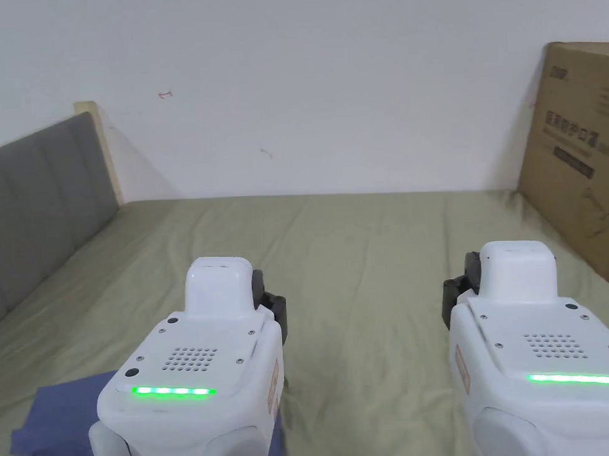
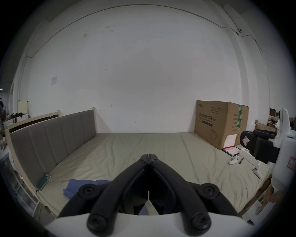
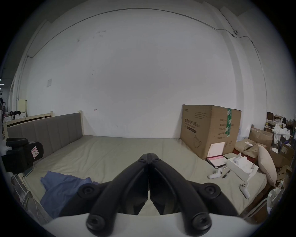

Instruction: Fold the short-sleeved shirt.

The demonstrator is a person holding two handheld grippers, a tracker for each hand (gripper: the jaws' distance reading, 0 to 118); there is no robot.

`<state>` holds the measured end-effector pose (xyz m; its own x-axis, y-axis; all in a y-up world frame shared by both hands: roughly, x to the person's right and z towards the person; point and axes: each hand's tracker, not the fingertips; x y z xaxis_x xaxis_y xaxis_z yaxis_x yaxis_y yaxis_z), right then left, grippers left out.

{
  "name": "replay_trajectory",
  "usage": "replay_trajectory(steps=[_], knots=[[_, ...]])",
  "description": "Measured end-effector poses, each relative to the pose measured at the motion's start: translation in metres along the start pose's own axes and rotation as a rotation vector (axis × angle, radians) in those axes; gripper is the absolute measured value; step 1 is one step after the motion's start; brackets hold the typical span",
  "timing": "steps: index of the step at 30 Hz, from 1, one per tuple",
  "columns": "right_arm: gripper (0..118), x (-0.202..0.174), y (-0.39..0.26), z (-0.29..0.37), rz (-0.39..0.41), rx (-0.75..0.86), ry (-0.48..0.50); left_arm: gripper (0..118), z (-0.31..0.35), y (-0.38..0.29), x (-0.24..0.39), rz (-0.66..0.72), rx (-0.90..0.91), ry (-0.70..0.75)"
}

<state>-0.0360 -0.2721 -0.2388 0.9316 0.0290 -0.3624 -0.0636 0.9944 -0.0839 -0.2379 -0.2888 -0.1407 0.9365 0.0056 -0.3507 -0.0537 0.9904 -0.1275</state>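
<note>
While the big bed (image 1: pixel 360 248) lies flat under a green sheet, a brown box (image 1: pixel 575 160) stands at its 2 o'clock corner. At 7 o'clock, a crumpled blue shirt (image 3: pixel 60 190) sits on the sheet. Above the bed, the left gripper (image 2: pixel 148 154) and right gripper (image 3: pixel 149 154) are both clenched on nothing.

Crumpled blue short-sleeved cotton shirt (image 3: pixel 64 190), lying in a loose, unfolded heap on the olive-green bed sheet (image 3: pixel 112 154). Bunched near the bed's front left corner, close to the grey headboard (image 3: pixel 52 131). Partly hidden in the head view (image 1: pixel 60 421).
</note>
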Motion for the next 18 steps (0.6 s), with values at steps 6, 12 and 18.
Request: replay_trajectory(steps=[6,12,18], knots=[[0,-0.046,-0.001,-0.007,-0.006,0.001,0.188,0,0.029,0.012,-0.041,0.023,0.017,0.139],[0,-0.092,-0.005,-0.013,-0.006,-0.019,0.331,0,0.052,0.013,-0.079,0.034,0.017,0.265],[0,-0.11,-0.012,-0.022,-0.029,-0.05,0.385,0,0.053,0.007,-0.109,0.053,-0.009,0.333]])
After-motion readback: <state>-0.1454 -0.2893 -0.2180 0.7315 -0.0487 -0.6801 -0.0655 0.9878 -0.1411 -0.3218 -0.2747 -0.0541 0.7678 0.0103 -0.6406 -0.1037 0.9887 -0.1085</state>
